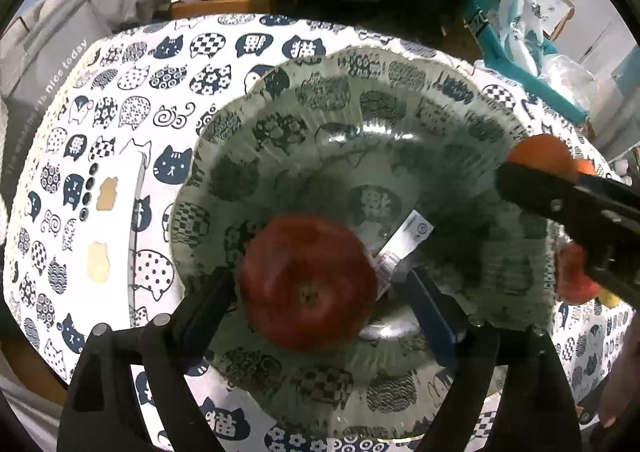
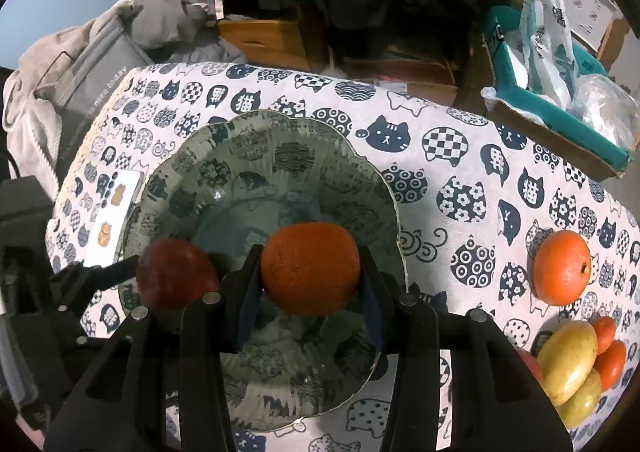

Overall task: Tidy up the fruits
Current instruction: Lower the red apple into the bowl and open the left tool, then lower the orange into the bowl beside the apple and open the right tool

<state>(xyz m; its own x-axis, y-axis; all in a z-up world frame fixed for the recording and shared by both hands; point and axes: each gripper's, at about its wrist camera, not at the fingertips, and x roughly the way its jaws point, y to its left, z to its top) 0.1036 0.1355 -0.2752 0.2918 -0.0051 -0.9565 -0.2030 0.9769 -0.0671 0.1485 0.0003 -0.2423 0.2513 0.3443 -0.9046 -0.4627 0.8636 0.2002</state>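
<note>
The left hand-held black gripper (image 1: pixel 310 288) has its two fingers spread on either side of a round dark-red apple (image 1: pixel 308 282), with a visible gap on the right side, so whether they touch it on the left is unclear; the apple sits low over the middle of a wide scalloped glass plate (image 1: pixel 400 100) whose clear body shows the cloth pattern beneath. The right hand-held black gripper (image 2: pixel 310 272) pinches a round, rough-skinned orange fruit (image 2: pixel 310 266) between blue-padded fingers (image 2: pixel 250 296), held above the plate's centre, just right of the apple. The plate lies directly ahead of and under both grippers; the orange would likely need only to go down, into the bare space right of the apple. A white barcode label (image 1: pixel 404 248) is stuck on the plate, its print too small to read. Well to the right, on the white tablecloth printed with navy cat faces (image 2: pixel 460 156), wait a loose orange (image 2: pixel 562 268) and a heap of yellow and red fruit (image 2: pixel 576 364). A grey bag (image 2: pixel 90 92) at the table's far left reads "nice today".
</note>
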